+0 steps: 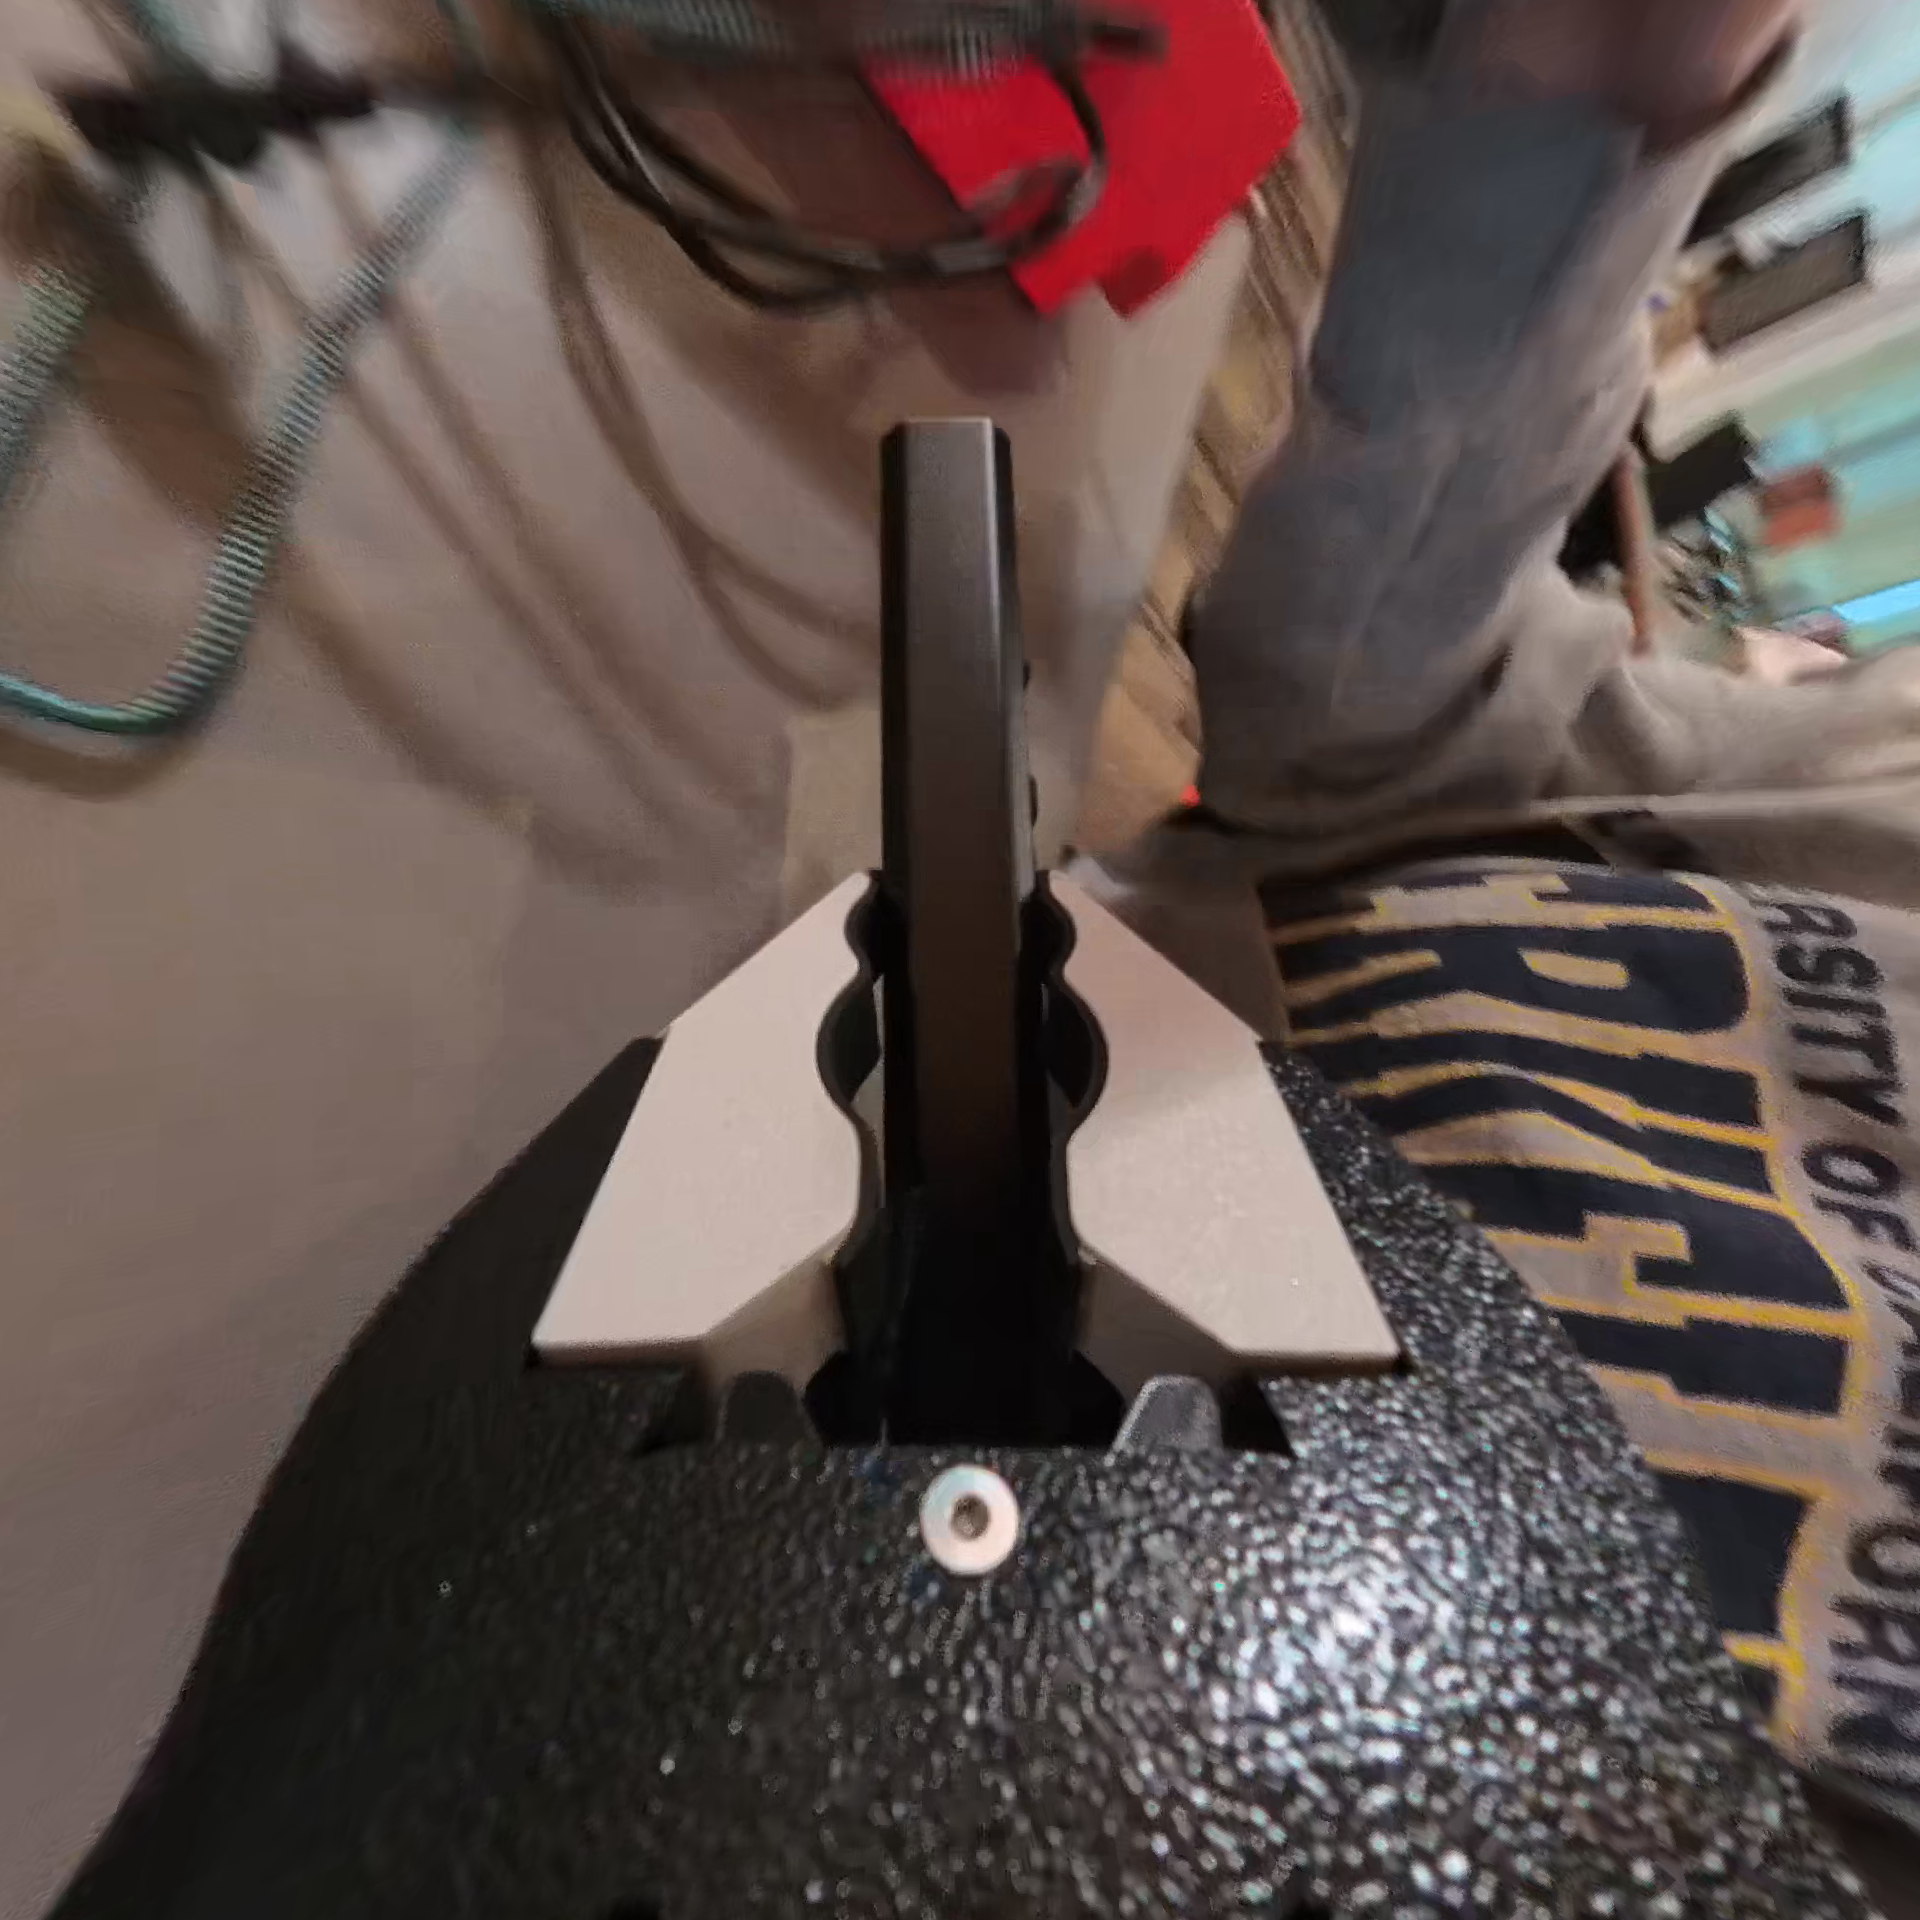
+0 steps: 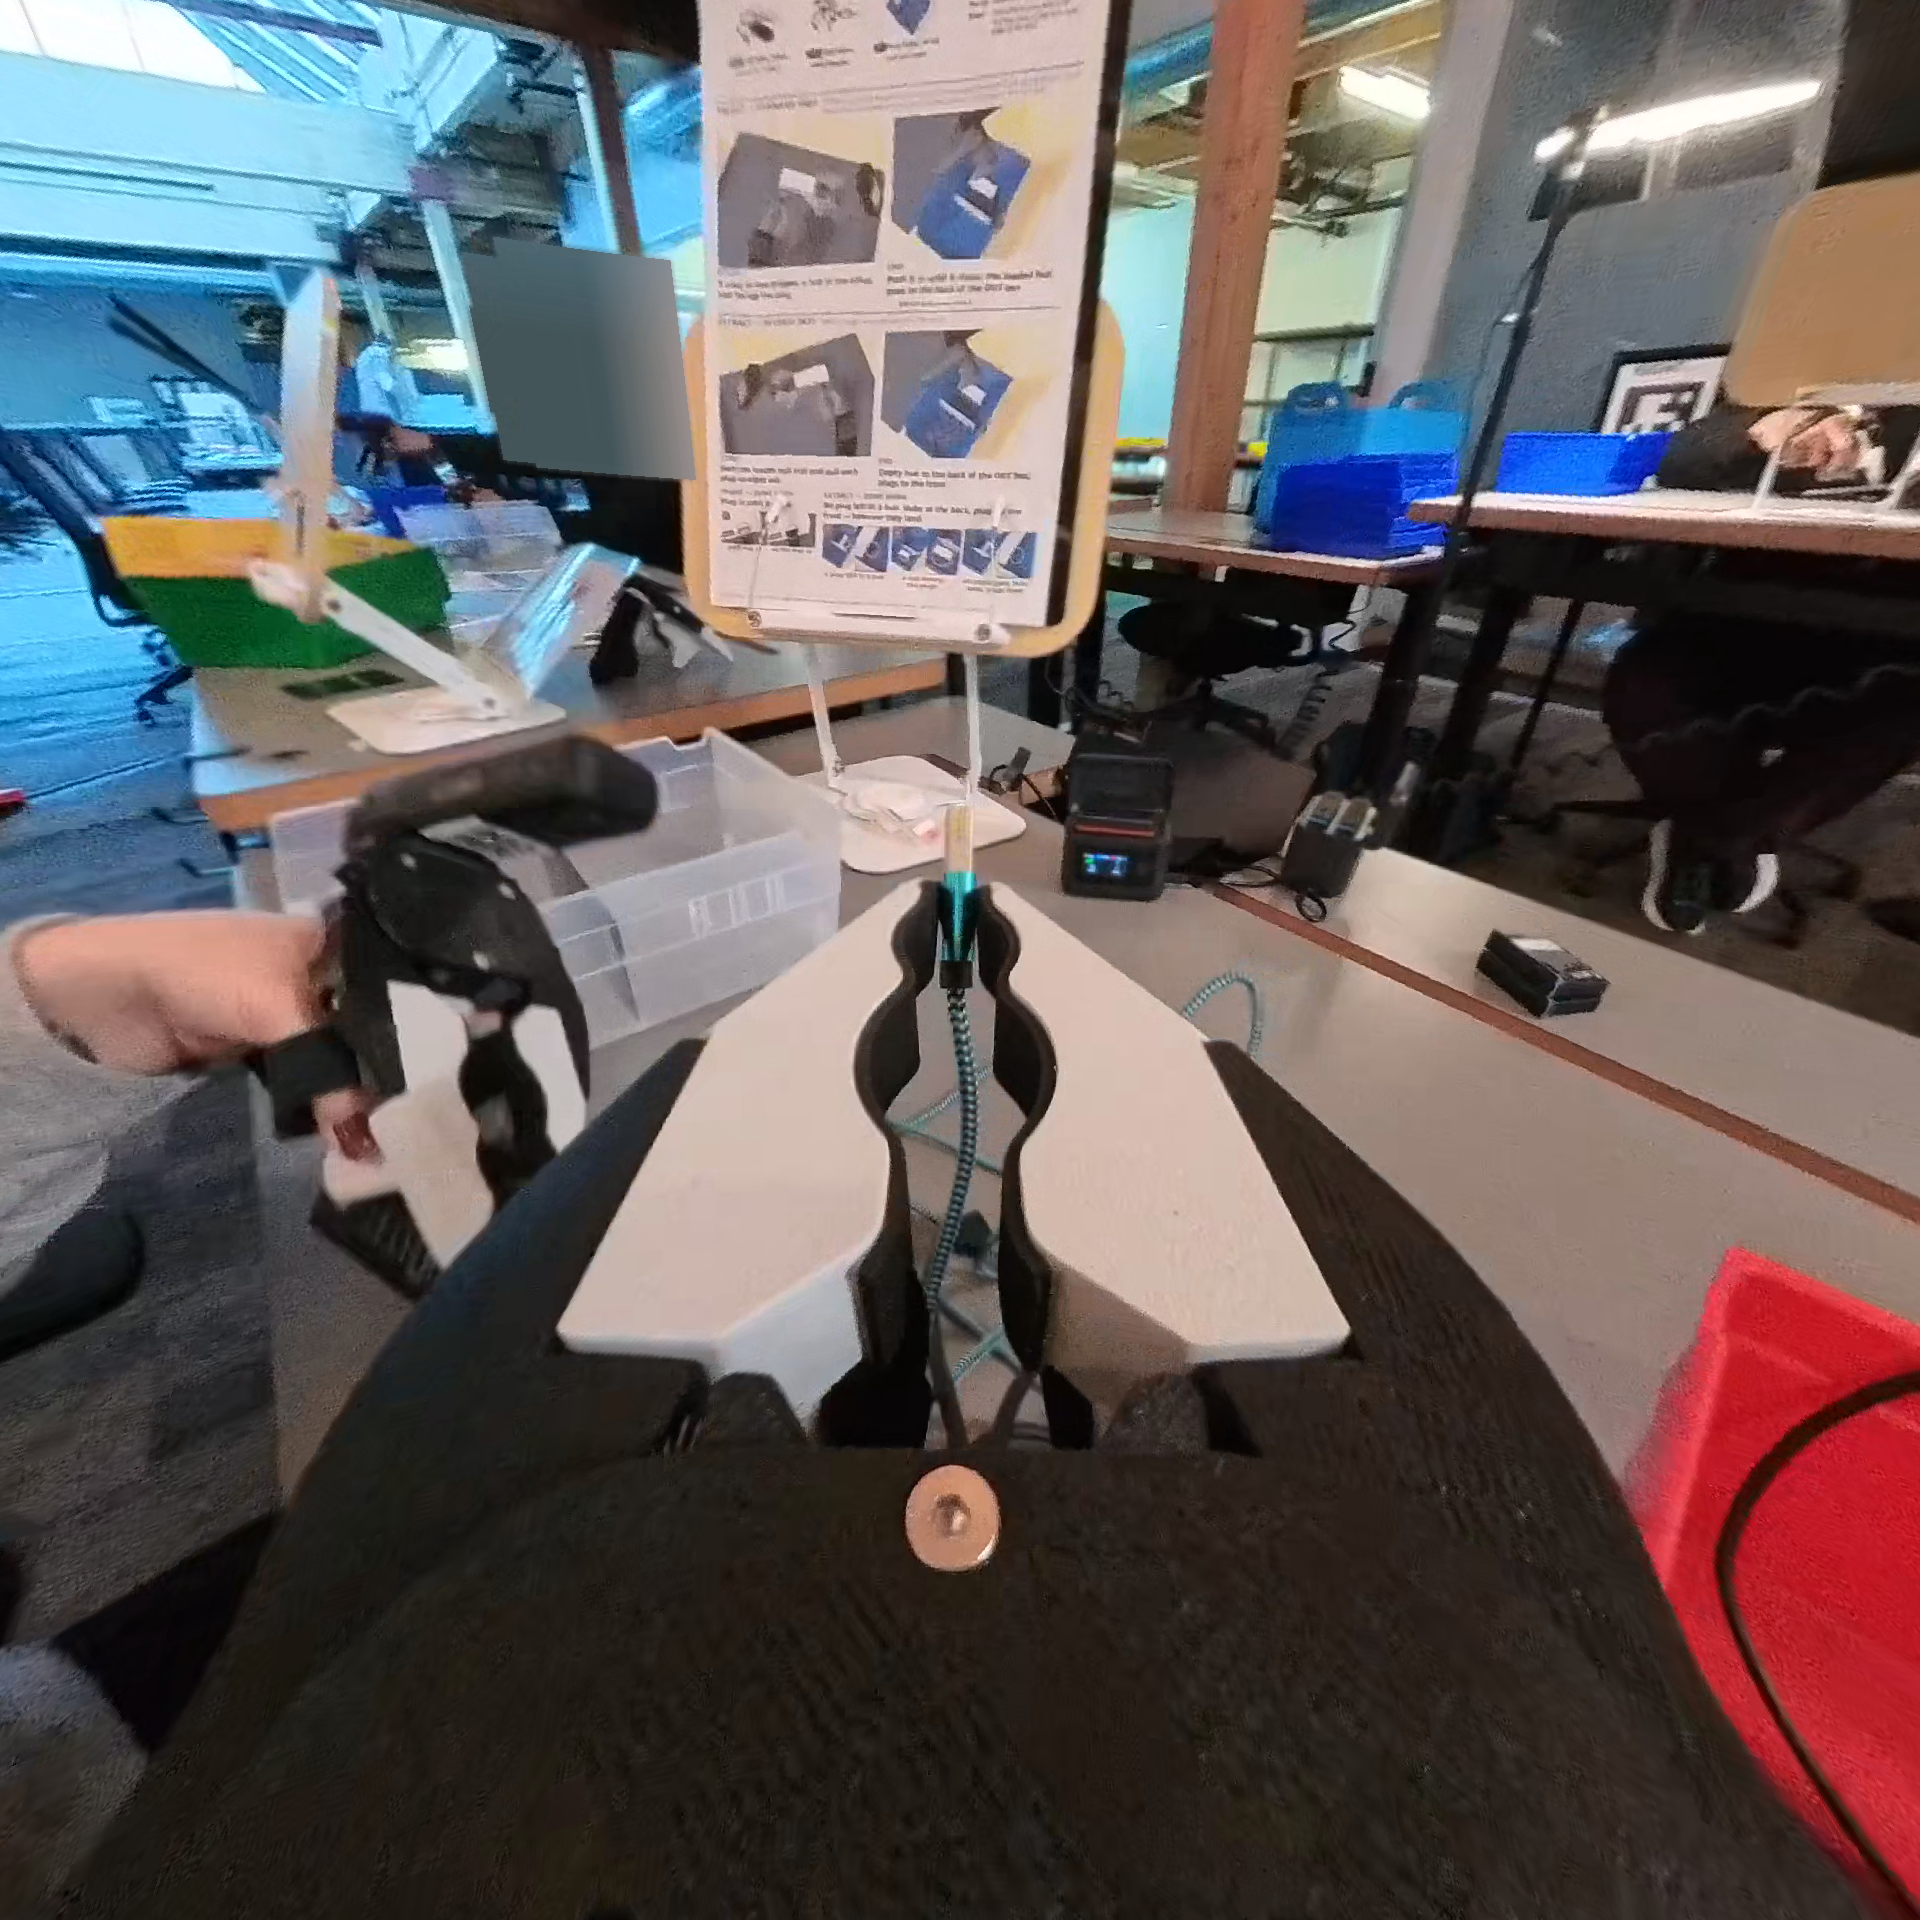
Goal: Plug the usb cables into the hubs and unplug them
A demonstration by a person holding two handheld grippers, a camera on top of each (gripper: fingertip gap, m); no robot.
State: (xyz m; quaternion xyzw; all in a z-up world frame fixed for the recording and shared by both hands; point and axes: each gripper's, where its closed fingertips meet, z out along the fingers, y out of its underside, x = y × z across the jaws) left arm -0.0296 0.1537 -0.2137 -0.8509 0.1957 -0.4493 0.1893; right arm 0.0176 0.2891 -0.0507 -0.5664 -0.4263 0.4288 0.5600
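Left gripper [image 1: 951,914] clamping hub [image 1: 951,727]; right gripper [image 2: 958,914], cable [image 2: 956,935].

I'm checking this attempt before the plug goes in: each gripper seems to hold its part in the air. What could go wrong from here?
1. The right gripper pinches the teal USB plug only at its fingertips, so it may twist or slip under insertion force.
2. The left gripper holds the dark hub edge-on with most of it jutting past the tips; it could pivot when pushed.
3. The braided cable runs back between the right gripper's fingers, so it might snag.
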